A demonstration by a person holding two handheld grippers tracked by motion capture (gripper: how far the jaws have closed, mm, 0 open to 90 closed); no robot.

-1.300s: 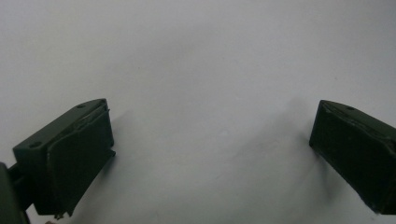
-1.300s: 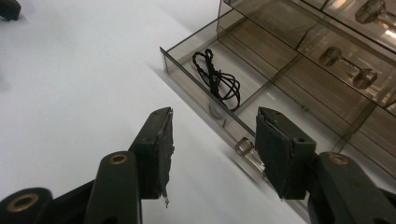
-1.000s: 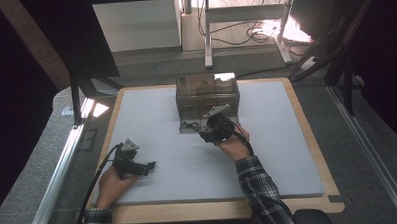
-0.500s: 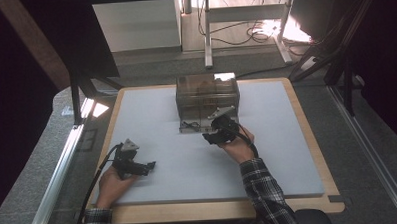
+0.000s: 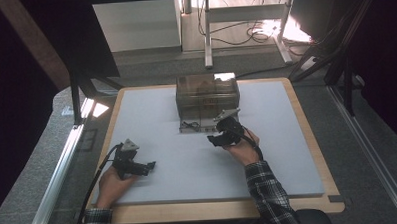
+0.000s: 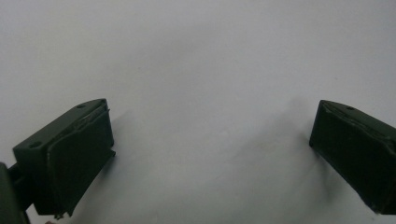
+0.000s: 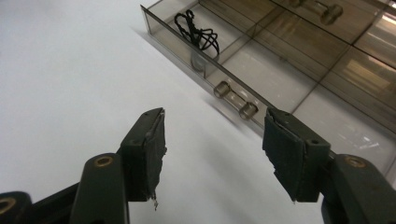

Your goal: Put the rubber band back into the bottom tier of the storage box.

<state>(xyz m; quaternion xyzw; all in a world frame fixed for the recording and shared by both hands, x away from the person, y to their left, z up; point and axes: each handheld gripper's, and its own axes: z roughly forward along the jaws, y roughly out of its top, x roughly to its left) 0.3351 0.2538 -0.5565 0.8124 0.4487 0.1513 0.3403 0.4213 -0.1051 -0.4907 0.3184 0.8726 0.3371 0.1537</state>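
Note:
A clear plastic drawer cabinet (image 5: pixel 207 94) stands at the back middle of the white mat (image 5: pixel 188 162). Its bottom drawer (image 7: pixel 233 60) is pulled out, with a black tangle of thin loops (image 7: pixel 196 30) lying in its left part. The drawer's clear bar handle (image 7: pixel 235 99) faces my right gripper (image 7: pixel 215 123). That gripper's jaws have just been opening, and nothing is between them. In the high view the right gripper (image 5: pixel 215 140) hovers just in front of the drawer (image 5: pixel 197 126). My left gripper (image 5: pixel 149 166) rests low over the mat at the front left, jaws wide open (image 6: pixel 212 126) over bare mat.
The mat lies on a wooden board (image 5: pixel 307 128) whose edge shows on all sides. The cabinet's upper drawers (image 7: pixel 336 32) are pushed in. Beyond the table are metal stand legs (image 5: pixel 207 36) and floor cables (image 5: pixel 256 35).
The right gripper has drifted slightly to the right and back from the drawer front. The left gripper has stayed where it was.

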